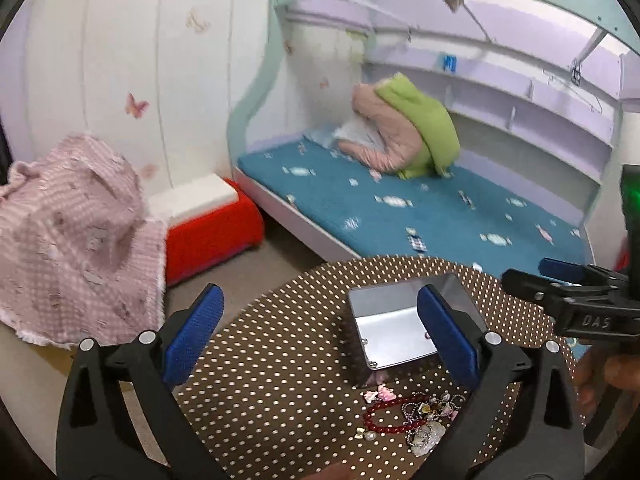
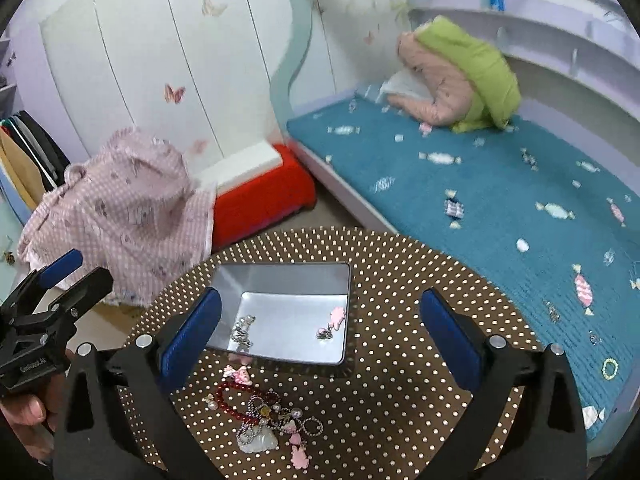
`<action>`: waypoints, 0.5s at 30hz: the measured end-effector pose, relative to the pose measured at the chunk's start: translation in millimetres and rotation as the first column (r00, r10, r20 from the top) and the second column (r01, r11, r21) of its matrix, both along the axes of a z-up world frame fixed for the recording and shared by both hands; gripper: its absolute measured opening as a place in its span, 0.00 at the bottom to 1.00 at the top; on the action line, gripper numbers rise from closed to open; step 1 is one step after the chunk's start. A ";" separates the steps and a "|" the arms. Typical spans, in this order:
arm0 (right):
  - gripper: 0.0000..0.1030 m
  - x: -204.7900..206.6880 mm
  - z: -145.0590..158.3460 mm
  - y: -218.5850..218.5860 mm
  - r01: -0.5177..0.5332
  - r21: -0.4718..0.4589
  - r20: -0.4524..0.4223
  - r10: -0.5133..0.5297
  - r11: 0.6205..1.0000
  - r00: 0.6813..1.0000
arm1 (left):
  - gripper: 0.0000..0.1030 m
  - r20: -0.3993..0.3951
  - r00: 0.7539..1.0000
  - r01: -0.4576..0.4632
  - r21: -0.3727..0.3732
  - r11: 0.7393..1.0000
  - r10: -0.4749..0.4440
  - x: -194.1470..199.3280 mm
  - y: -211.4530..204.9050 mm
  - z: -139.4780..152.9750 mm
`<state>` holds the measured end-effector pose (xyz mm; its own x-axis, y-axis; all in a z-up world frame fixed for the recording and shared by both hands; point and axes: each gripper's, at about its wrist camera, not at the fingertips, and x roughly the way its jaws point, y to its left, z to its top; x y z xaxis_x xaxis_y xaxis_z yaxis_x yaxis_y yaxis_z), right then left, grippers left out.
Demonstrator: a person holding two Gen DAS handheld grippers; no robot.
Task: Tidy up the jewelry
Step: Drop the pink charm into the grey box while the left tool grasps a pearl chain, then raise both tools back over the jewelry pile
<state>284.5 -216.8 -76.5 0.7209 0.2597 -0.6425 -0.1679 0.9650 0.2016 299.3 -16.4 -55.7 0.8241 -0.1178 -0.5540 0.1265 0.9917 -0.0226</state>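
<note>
On the round dotted bench (image 2: 400, 320) a silver tin box (image 2: 280, 316) stands open, and just in front of it, on the near side, lies the heap of loose jewelry (image 2: 268, 424): a red bead bracelet (image 2: 232, 396), ball chains and small pink charms, all tangled together. Two pieces are already inside the box, a silver chain (image 2: 242, 330) and a pink charm (image 2: 334, 320).

Both tongs are spread wide and hold nothing. The right tongs (image 2: 320, 340) hang above the box, so the heap lies below and a little to the left of their centre, closer to the holder than the box. The left tongs (image 1: 320, 332) see the heap (image 1: 408, 416) low and to the right, near their right finger. I judge both are about equally near; the bracelet's long axis runs roughly left to right, so a grip across it should come from front to back.
</note>
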 end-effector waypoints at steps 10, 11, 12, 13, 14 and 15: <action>0.93 -85.5 49.6 -0.3 0.029 0.002 0.212 -0.029 1.000 0.977 | 0.95 0.175 0.984 -0.045 -0.013 0.999 0.047 -87.8 10.4 32.5; 0.93 -94.5 53.7 0.8 0.029 0.000 0.227 -0.029 1.000 0.973 | 0.95 0.185 0.981 -0.050 -0.014 0.999 0.051 -95.4 9.7 34.9; 0.93 -103.1 56.9 2.2 0.031 -0.003 0.245 -0.029 1.000 0.969 | 0.95 0.195 0.979 -0.054 -0.017 0.998 0.056 -102.4 10.7 36.8; 0.93 -111.0 60.0 3.7 0.035 -0.006 0.263 -0.032 0.999 0.964 | 0.95 0.200 0.978 -0.056 -0.020 0.998 0.059 -107.7 11.9 38.0; 0.93 -118.8 62.8 4.6 0.043 -0.007 0.279 -0.039 0.999 0.959 | 0.95 0.207 0.976 -0.060 -0.029 0.998 0.065 -115.7 13.1 39.5; 0.93 -123.9 64.6 5.1 0.049 -0.006 0.291 -0.045 0.999 0.956 | 0.95 0.210 0.975 -0.061 -0.035 0.998 0.067 -120.5 14.7 39.9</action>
<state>160.6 -211.6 -11.8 0.8883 0.2138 -0.4065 -0.1716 0.9755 0.1380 178.8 -1.6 -15.8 0.9284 -0.0742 -0.3642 0.0677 0.9972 -0.0304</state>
